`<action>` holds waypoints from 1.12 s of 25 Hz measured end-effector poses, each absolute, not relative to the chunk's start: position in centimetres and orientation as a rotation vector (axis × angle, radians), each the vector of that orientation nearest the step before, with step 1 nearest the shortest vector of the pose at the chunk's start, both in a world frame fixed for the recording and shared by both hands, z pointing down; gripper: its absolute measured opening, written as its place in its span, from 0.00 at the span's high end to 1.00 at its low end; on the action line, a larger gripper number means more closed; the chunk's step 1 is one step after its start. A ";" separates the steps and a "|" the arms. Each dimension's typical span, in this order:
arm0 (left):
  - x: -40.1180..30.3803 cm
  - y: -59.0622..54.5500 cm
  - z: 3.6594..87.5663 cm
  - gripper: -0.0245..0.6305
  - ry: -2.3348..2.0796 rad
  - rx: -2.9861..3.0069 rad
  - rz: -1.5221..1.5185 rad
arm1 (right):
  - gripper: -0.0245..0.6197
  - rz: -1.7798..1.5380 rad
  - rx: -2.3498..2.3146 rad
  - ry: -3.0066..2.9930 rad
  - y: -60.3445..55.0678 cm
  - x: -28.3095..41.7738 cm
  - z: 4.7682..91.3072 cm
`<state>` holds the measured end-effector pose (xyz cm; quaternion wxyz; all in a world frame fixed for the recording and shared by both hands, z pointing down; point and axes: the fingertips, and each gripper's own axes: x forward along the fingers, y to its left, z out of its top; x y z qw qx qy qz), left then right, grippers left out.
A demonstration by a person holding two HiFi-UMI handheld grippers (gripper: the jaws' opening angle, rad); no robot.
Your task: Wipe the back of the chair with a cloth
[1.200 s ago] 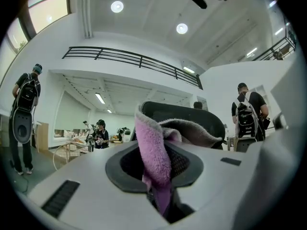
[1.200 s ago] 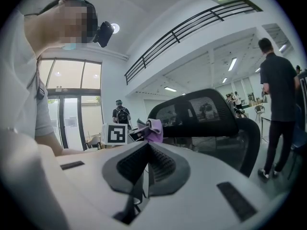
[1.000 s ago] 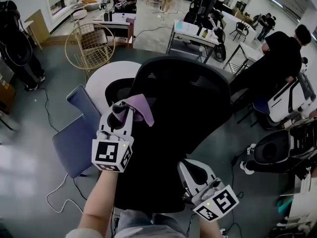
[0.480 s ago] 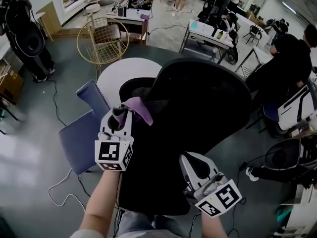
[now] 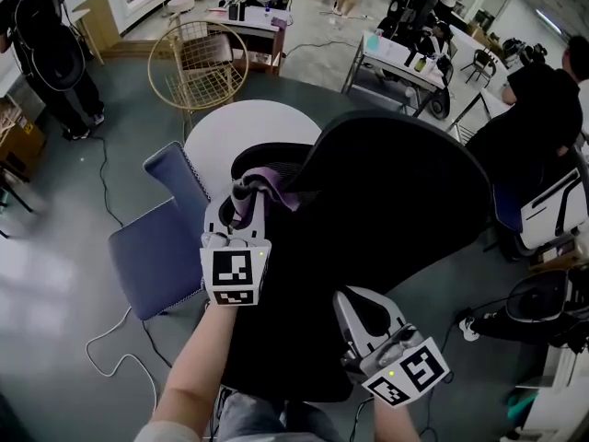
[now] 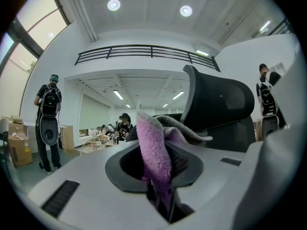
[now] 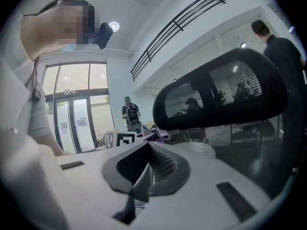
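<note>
A black mesh office chair's back fills the middle of the head view. My left gripper is shut on a purple cloth and holds it against the upper left edge of the chair back. In the left gripper view the cloth hangs pinched between the jaws of that gripper, with the chair back behind it. My right gripper sits lower, in front of the chair back's bottom right, jaws shut with nothing between them. The right gripper view looks up at the chair back.
A blue-grey chair stands left of the office chair, with a white round table and a gold wire chair beyond. A cable lies on the floor. A seated person in black is at the right; desks and people stand farther back.
My left gripper has carried the cloth rightward and down onto the chair back's upper left edge. The right gripper has stayed about where it was.
</note>
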<state>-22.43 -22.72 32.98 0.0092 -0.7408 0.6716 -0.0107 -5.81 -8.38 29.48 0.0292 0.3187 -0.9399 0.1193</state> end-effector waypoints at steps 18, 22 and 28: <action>-13.0 -25.5 34.1 0.84 1.916 -2.528 0.068 | 0.95 0.339 1.210 -2.798 -8.8 0.6 30.3; -10.6 -25.8 34.5 0.84 1.885 -2.544 0.052 | 0.95 0.355 1.281 -2.778 -8.7 3.4 30.4; -5.7 -25.7 34.7 0.84 1.772 -2.574 -0.011 | 0.95 0.357 1.320 -2.781 -9.1 6.0 30.3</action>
